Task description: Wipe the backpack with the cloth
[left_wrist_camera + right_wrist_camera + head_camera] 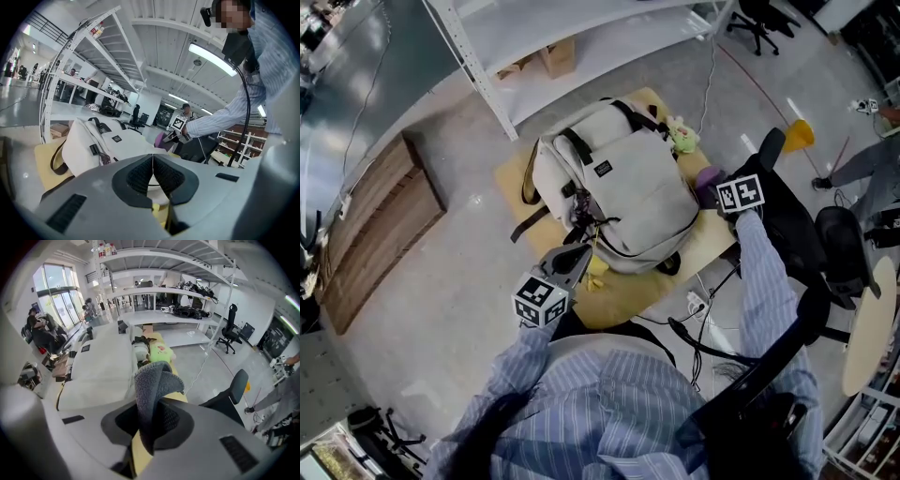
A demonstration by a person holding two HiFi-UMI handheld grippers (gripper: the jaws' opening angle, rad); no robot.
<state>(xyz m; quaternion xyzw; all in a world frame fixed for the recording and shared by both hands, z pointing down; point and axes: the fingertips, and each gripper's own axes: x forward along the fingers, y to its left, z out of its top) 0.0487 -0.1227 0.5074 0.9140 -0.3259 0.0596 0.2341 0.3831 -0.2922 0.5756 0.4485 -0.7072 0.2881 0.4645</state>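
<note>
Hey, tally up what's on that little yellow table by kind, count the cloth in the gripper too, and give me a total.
backpack: 1
cloth, clamped in the right gripper: 1
green soft toy: 1
small yellow item, too small to identify: 1
Total: 4
</note>
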